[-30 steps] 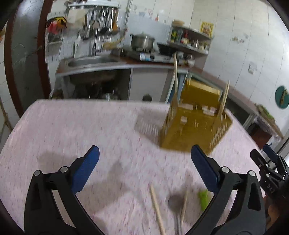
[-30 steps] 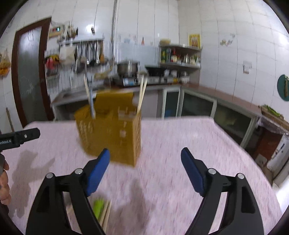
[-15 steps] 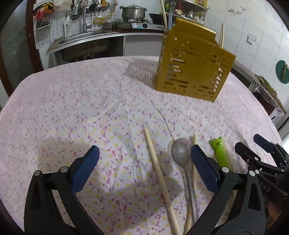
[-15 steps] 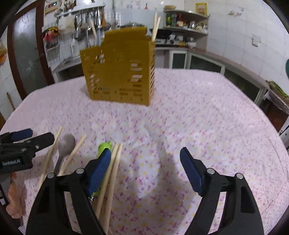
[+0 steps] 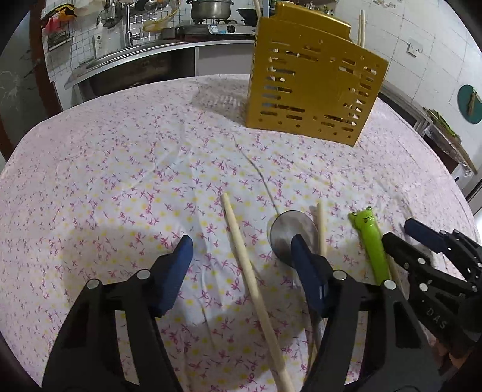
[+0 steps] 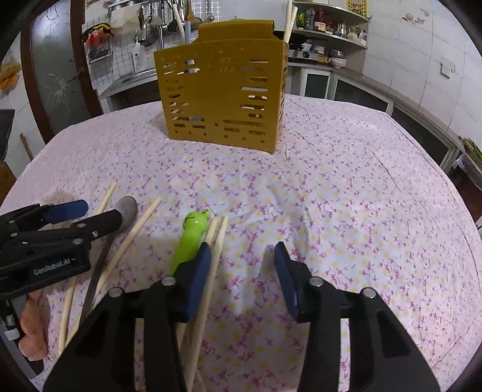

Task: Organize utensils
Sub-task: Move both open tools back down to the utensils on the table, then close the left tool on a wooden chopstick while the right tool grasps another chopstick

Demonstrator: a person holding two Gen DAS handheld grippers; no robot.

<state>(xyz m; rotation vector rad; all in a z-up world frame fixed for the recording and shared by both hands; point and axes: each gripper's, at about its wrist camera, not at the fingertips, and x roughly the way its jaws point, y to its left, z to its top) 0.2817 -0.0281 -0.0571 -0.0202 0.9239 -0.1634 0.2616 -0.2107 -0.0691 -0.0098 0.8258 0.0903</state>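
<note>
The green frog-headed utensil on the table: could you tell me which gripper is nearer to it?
Right. The right gripper has one closing finger beside the green frog-headed utensil; the left gripper straddles a chopstick farther away.

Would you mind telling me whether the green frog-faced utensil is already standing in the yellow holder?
No, the green frog-faced utensil lies flat on the tablecloth, well short of the yellow holder.

A steel pot (image 5: 210,8) sits on the stove beyond a floral tablecloth (image 5: 126,156).
</note>
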